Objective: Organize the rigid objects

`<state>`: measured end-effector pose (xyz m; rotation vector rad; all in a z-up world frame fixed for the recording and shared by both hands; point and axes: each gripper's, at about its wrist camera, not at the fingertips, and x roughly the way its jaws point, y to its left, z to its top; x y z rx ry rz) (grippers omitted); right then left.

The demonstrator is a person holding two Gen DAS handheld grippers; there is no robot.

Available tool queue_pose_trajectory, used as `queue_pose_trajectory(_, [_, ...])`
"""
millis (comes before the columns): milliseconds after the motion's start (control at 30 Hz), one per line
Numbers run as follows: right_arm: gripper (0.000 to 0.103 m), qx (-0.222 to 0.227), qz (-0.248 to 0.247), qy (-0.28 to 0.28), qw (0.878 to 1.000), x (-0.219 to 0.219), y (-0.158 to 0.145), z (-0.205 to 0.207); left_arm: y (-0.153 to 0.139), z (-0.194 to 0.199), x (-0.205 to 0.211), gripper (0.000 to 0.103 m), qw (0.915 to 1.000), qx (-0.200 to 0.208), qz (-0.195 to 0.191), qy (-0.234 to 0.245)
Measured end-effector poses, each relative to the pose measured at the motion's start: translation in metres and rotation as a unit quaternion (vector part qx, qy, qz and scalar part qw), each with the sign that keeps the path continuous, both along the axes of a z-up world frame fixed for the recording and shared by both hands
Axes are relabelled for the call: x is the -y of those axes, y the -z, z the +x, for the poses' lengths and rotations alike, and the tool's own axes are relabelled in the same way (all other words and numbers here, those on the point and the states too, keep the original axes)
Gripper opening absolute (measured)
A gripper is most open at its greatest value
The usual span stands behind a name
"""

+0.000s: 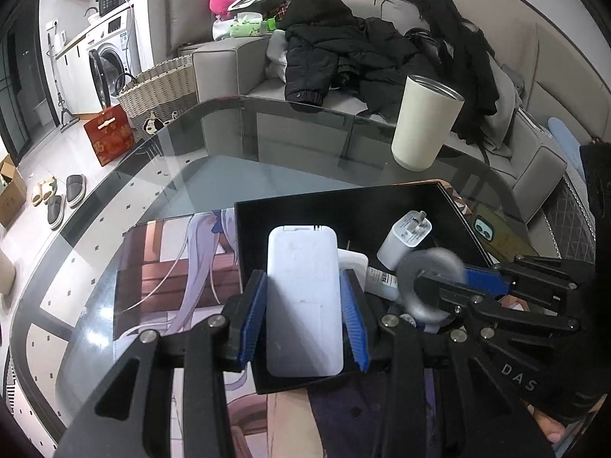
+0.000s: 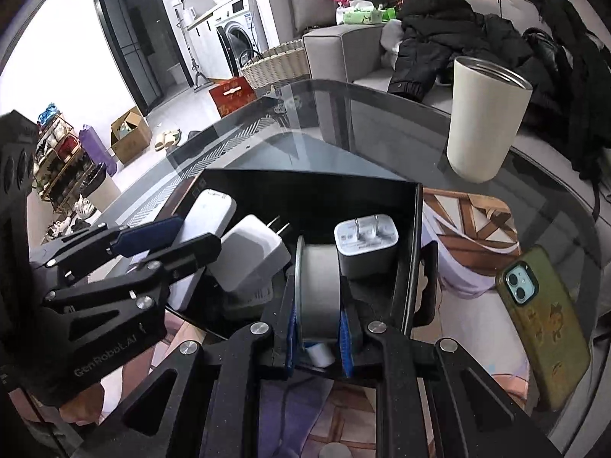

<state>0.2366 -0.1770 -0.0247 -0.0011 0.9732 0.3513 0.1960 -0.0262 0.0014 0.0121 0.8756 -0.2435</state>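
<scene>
A black open box (image 1: pixel 450 210) (image 2: pixel 414 229) sits on a printed mat on a glass table. My left gripper (image 1: pixel 303 320) is shut on a flat white device (image 1: pixel 303 301), held over the box's left part; in the right wrist view it shows at the left (image 2: pixel 208 213). My right gripper (image 2: pixel 317 328) is shut on a grey tape roll (image 2: pixel 319 294) over the box's near edge; the roll also shows in the left wrist view (image 1: pixel 431 263). Inside the box lie a white plug charger (image 1: pixel 404 240) (image 2: pixel 366 246), a second white charger (image 2: pixel 252 259) and a small white bottle (image 1: pixel 382 280).
A cream tumbler (image 1: pixel 424 122) (image 2: pixel 485 118) stands on the glass table (image 1: pixel 267 141) behind the box. A phone in a green case (image 2: pixel 542 324) (image 1: pixel 496 238) lies right of the box. A grey sofa with dark jackets (image 1: pixel 343 53) is behind the table.
</scene>
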Motion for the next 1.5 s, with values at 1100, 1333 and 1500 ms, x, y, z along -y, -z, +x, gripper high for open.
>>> queue_pose_trajectory(1100, [0.098,0.215,0.03,0.11,0.97,0.036,-0.064,-0.13,-0.038,-0.117,-0.033,0.052,0.9823,0.186,0.009,-0.023])
queue_pose_trajectory(1333, [0.101,0.269,0.005,0.189,0.945,0.043,-0.034,-0.172,-0.034,-0.172,-0.048,0.091,0.961,0.269,-0.015,-0.062])
queue_pose_trajectory(1500, [0.102,0.295,-0.015,0.158,0.942,0.035,-0.036,-0.176,-0.032,-0.181,-0.05,0.103,0.9531,0.289,-0.017,-0.09])
